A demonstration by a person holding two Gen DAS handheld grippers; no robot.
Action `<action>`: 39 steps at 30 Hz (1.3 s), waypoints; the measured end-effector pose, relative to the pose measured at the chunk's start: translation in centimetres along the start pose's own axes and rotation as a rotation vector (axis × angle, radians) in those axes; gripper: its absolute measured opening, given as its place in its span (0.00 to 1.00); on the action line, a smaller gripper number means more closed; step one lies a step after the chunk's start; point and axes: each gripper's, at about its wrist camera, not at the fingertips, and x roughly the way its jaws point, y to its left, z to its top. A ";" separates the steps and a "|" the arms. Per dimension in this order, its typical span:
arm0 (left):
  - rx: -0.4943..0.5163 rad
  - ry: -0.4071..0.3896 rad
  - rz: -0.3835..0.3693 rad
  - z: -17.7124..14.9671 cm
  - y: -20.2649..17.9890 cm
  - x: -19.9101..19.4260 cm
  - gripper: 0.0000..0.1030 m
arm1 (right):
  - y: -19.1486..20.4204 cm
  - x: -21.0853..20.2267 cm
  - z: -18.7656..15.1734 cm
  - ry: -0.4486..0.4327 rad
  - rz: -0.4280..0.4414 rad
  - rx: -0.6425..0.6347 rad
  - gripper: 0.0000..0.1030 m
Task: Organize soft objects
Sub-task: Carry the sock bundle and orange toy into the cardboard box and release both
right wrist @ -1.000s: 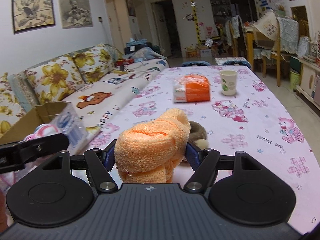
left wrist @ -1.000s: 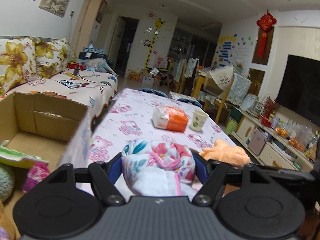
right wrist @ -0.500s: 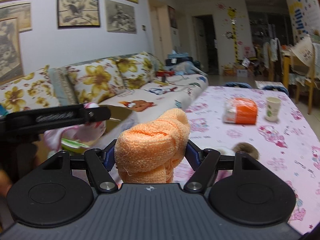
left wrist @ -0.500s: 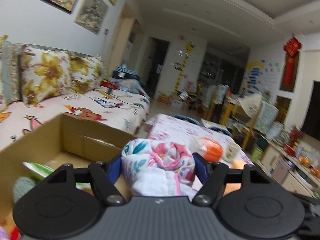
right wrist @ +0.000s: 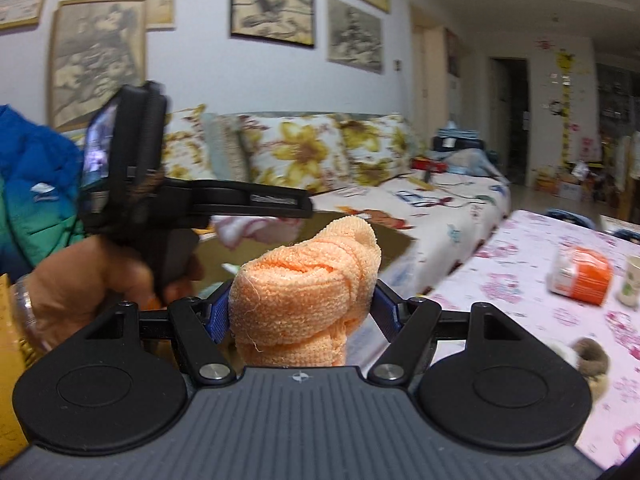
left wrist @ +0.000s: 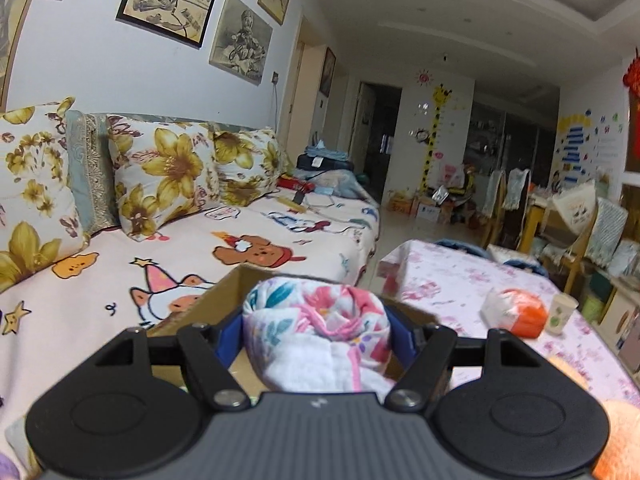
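My left gripper (left wrist: 316, 332) is shut on a rolled floral cloth (left wrist: 316, 316), its blue pads pressing both sides. It hangs over the open cardboard box (left wrist: 224, 292), whose far wall shows just behind the cloth. My right gripper (right wrist: 304, 308) is shut on a knotted orange towel (right wrist: 304, 280). In the right wrist view a hand (right wrist: 92, 280) carries the left gripper (right wrist: 296, 210) to the left of and beyond the towel, with the floral cloth (right wrist: 256, 228) under its finger and the box (right wrist: 394, 236) below.
A sofa (left wrist: 240, 248) with floral cushions stands behind the box. The table (right wrist: 540, 248) with a pink printed cloth lies on the right. It bears an orange-and-white packet (right wrist: 580, 276), a paper cup (right wrist: 632, 280) and a brown plush (right wrist: 588, 360). An orange plush (left wrist: 616, 436) shows at the left view's lower right.
Both views have swung left, from the table towards the sofa and the box. The left gripper and its hand have risen into the right view. Both grips are unchanged.
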 end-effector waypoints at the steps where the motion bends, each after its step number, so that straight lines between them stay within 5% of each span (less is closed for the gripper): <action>1: 0.008 0.006 0.006 0.0 0.2 0.2 0.69 | 0.1 0.3 0.1 0.009 0.017 -0.009 0.85; 18: 0.046 0.015 0.058 0.0 0.8 0.2 0.75 | 1.6 1.0 -0.3 0.118 0.167 -0.134 0.94; 21: 0.063 0.003 0.074 0.1 0.7 0.2 0.87 | 1.8 0.4 -0.4 0.117 0.157 -0.152 0.95; 27: 0.074 -0.003 0.086 0.1 0.5 0.2 0.95 | 1.3 -1.8 -0.6 0.097 0.142 -0.124 0.97; 39: 0.089 -0.013 0.084 0.0 -0.8 0.0 0.99 | 0.4 -4.8 -1.9 0.114 -0.020 -0.005 1.00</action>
